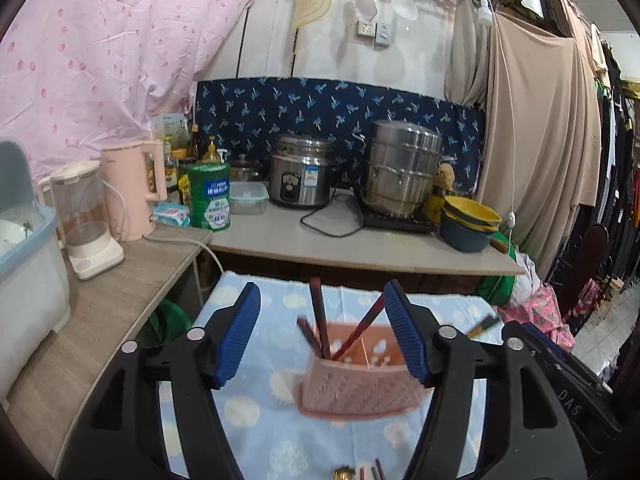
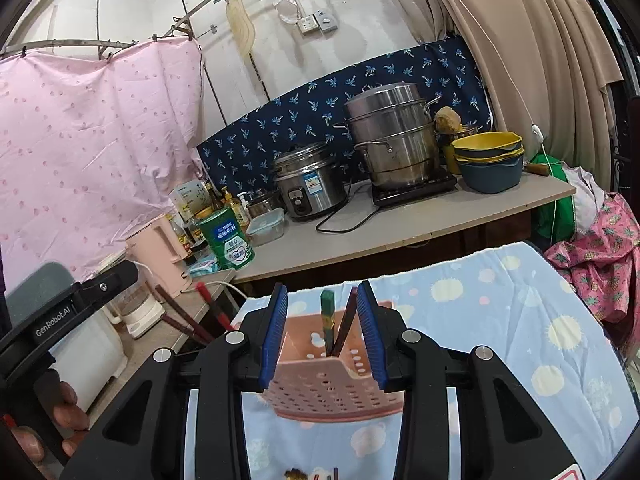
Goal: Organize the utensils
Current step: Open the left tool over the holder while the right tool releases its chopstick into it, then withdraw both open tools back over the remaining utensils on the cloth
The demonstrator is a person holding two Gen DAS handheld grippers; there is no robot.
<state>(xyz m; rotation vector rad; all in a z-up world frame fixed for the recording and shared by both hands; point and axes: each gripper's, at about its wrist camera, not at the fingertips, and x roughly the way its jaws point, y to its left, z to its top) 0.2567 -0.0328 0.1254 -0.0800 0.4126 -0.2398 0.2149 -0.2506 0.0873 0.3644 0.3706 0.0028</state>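
While your left gripper [image 1: 322, 334] hangs with its blue pads spread wide and nothing between them, the pink perforated utensil holder [image 1: 362, 380] stands on the blue spotted cloth [image 1: 248, 408] just ahead of it, blurred in that view. Dark red chopsticks [image 1: 320, 320] lean out of the holder's left compartment, and another [image 1: 362, 326] slants toward the right pad. A further chopstick [image 1: 482, 326] lies on the cloth past the right finger, near the black body of your other tool.

From the right wrist, your right gripper [image 2: 322, 336] straddles the same holder [image 2: 332, 384]. Its pads sit just beside the holder's two side walls, and you cannot tell whether they are pressing on them. Inside that compartment stand a green-handled utensil [image 2: 328, 320] and a dark chopstick [image 2: 346, 324], both tilted slightly. Your left tool's black frame [image 2: 72, 304] shows at the left edge with your fingers [image 2: 66, 404] around its grip, and red-tipped chopsticks [image 2: 196, 320] show beside it.

Behind the cloth, the counter [image 1: 360, 248] carries a rice cooker [image 1: 302, 176], a stacked steel steamer pot [image 1: 402, 168], a green tin [image 1: 209, 196], a pink kettle [image 1: 134, 190] and nested yellow and blue bowls [image 1: 470, 220]. At the bottom edge of both views a few small utensil ends poke in, too cropped to name.
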